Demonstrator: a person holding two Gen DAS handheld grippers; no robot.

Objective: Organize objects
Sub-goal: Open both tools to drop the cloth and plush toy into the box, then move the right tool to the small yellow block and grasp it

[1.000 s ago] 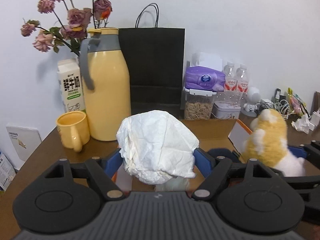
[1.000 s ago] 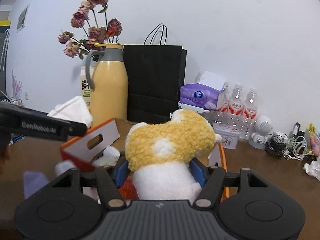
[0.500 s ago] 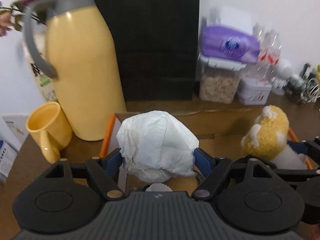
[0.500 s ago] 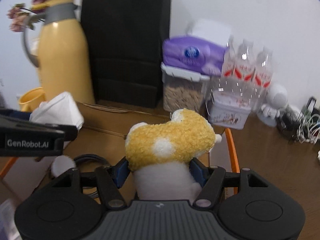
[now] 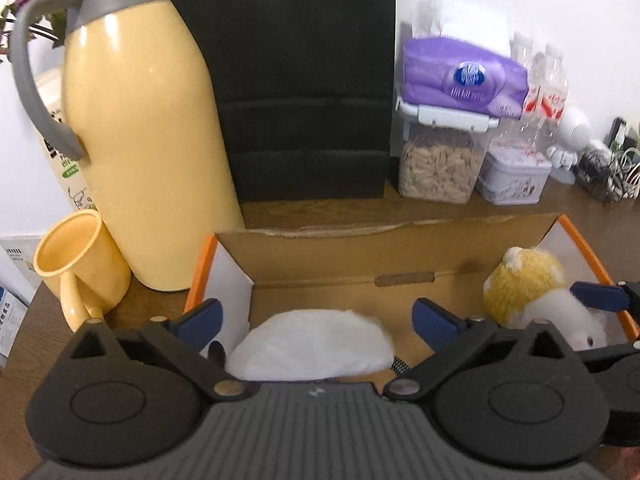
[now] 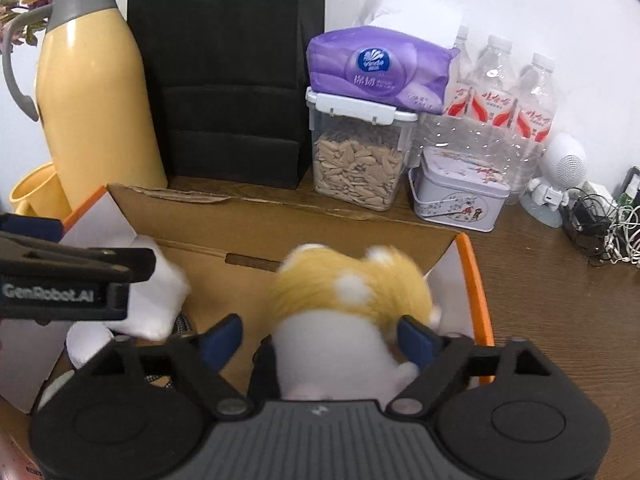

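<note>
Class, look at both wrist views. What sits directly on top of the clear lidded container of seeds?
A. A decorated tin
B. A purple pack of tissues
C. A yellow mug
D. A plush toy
B: the purple pack of tissues rests on the white lid of the clear container of seeds.

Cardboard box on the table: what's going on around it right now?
A person is tidying things into the cardboard box with two handheld grippers. The left gripper has just opened, and the white crumpled bag lies in the box between its spread fingers. The right gripper has also just been opening over the box; the yellow and white plush toy sits between its fingers, blurred. The yellow jug and black bag stand behind the box.
</note>
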